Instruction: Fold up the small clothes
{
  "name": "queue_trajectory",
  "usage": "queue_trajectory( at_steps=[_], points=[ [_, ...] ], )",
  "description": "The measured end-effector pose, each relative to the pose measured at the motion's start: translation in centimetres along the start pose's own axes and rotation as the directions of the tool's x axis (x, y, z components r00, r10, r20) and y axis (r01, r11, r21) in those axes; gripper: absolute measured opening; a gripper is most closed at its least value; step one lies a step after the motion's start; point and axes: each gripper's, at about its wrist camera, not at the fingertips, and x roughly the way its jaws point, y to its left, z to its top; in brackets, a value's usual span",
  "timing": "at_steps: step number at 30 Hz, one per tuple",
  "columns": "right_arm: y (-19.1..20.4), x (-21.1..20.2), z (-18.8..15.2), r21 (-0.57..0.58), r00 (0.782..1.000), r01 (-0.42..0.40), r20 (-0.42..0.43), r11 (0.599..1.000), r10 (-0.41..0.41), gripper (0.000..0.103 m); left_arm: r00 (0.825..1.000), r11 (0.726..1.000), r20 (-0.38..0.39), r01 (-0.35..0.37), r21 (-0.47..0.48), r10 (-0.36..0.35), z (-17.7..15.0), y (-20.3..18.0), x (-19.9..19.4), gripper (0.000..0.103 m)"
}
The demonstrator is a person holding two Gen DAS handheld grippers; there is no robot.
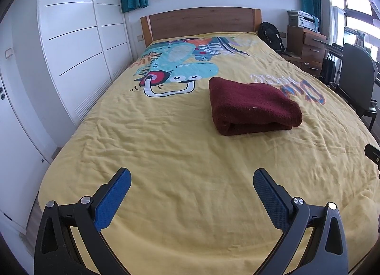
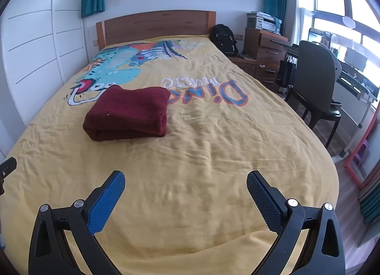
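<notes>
Left wrist view: fuzzy maroon cloth folded thick on wrinkled yellow bedspread; both claws wide apart, empty.

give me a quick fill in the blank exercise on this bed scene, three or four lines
1. The folded garment on the bed is dark ____ in colour.
2. The bedspread under it is mostly ____.
3. The left gripper and the right gripper both have their jaws ____.
4. The headboard is made of ____.

Missing words: red; yellow; open; wood
</notes>
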Motion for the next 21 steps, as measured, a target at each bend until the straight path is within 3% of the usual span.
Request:
queue_trajectory(
  at_steps=[21],
  points=[
    [-0.47,-0.02,0.08,0.007,1.000,0.006,0.003,1.000,-0.006,0.102,1.000,1.000,-0.003,0.010,0.000,-0.010,-0.14,-0.14,0.38,0.102]
  ],
)
